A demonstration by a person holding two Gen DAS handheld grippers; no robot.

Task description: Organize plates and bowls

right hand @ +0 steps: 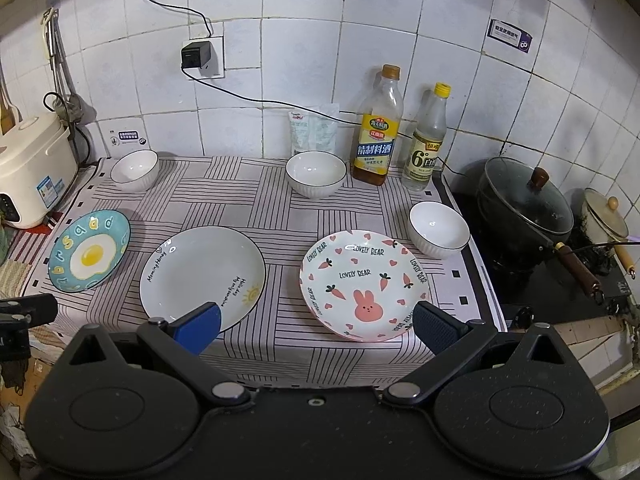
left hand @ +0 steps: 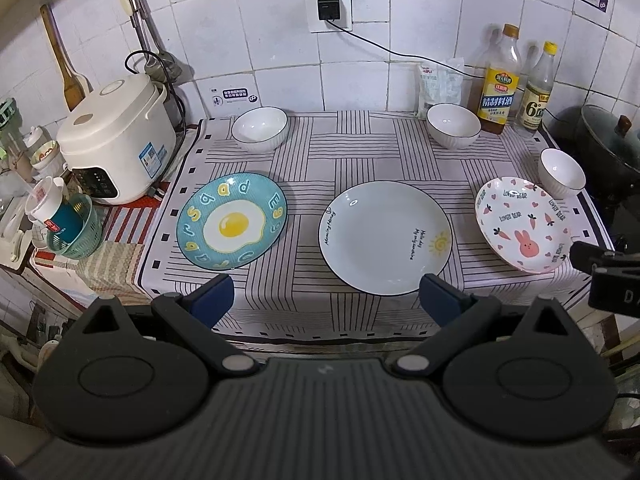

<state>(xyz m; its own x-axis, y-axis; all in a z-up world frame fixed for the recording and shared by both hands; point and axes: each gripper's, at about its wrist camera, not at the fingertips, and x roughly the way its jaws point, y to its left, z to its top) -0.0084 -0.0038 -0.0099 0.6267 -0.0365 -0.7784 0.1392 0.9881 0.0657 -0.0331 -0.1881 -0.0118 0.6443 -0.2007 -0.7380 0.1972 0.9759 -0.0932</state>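
Note:
Three plates lie in a row on the striped cloth: a blue fried-egg plate (left hand: pixel 233 221) (right hand: pixel 89 256) at the left, a pale sun plate (left hand: pixel 385 237) (right hand: pixel 202 273) in the middle, and a pink bunny plate (left hand: pixel 524 225) (right hand: pixel 365 285) at the right. Behind them stand three white bowls: back left (left hand: pixel 259 127) (right hand: pixel 134 170), back middle (left hand: pixel 453 125) (right hand: pixel 316 174), and far right (left hand: pixel 561 173) (right hand: pixel 439 229). My left gripper (left hand: pixel 327 300) hovers open before the table's front edge, between the egg and sun plates. My right gripper (right hand: pixel 316 328) is open near the bunny plate's front rim, empty.
A white rice cooker (left hand: pixel 116 140) and a green basket (left hand: pixel 76 227) stand left of the cloth. Two bottles (right hand: pixel 376 128) (right hand: pixel 426 140) and a packet (right hand: pixel 313 131) line the tiled wall. A lidded dark pot (right hand: pixel 524 200) sits on the stove at the right. A cable (right hand: pixel 256 100) runs along the wall.

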